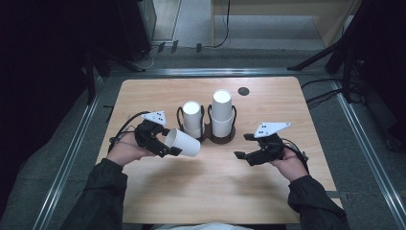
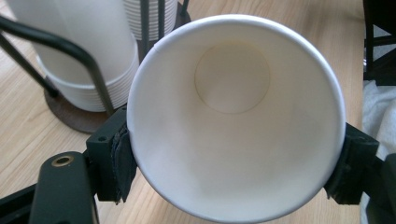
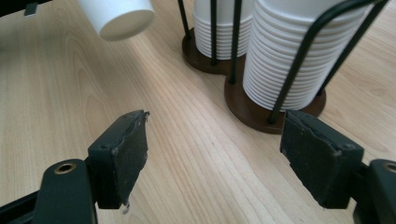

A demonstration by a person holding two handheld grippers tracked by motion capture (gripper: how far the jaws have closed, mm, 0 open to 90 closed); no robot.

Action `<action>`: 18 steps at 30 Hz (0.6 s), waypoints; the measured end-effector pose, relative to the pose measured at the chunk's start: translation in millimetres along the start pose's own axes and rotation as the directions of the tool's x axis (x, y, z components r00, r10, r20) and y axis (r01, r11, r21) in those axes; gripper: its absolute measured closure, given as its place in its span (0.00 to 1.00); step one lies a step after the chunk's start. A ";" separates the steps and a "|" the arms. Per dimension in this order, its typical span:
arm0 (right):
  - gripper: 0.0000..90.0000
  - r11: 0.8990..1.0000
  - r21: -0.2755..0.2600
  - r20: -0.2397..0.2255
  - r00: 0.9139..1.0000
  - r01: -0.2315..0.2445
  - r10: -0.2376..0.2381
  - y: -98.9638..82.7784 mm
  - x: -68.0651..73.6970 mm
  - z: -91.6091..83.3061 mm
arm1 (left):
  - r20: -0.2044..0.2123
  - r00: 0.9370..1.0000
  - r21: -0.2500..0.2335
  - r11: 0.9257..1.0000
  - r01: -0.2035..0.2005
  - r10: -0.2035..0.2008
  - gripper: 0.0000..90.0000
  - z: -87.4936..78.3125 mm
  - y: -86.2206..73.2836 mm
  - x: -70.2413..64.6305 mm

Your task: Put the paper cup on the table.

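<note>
Left of the stacked cups in their dark wire holder, a white paper cup is clamped sideways above the wooden surface by the left gripper. The right gripper is held nearby, jaws apart.

I am finding no readable words, numbers or brands; the small black marks on my grippers' grey three-cornered plates are too tiny to read.
</note>
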State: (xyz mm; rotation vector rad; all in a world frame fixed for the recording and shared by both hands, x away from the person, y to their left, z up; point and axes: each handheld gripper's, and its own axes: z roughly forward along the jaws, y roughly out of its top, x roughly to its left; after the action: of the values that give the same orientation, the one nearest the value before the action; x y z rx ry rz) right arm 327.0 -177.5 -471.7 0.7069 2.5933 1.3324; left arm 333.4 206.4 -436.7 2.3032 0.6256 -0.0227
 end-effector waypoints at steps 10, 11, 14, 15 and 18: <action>0.26 1.000 -0.014 0.030 0.999 -0.028 0.028 -2.1 -15.6 -5.3 | -0.050 0.998 -0.002 0.999 0.046 -0.046 0.22 -14.2 -13.7 8.4; 0.26 0.999 -0.012 0.031 0.999 -0.030 0.030 -2.0 -16.5 -5.3 | -0.055 0.997 0.001 0.999 0.049 -0.049 0.22 -15.9 -15.5 9.7; 0.26 0.999 -0.011 0.032 0.999 -0.034 0.034 -1.6 -19.7 -4.9 | -0.071 0.996 0.002 0.998 0.060 -0.060 0.22 -20.3 -19.3 12.9; 0.26 0.999 -0.010 0.030 0.999 -0.035 0.035 -1.5 -20.9 -4.3 | -0.077 0.995 0.003 0.998 0.064 -0.063 0.22 -21.5 -20.2 13.8; 0.26 0.999 -0.006 0.029 0.998 -0.047 0.047 -2.3 -21.6 -3.3 | -0.098 0.991 -0.012 0.996 0.091 -0.092 0.22 -28.7 -24.6 19.2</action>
State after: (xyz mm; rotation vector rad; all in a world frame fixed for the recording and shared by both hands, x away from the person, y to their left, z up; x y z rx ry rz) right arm 344.1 -191.1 -473.5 0.7850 2.5649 1.3305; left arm 334.7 248.8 -435.7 2.2776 0.7803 0.0498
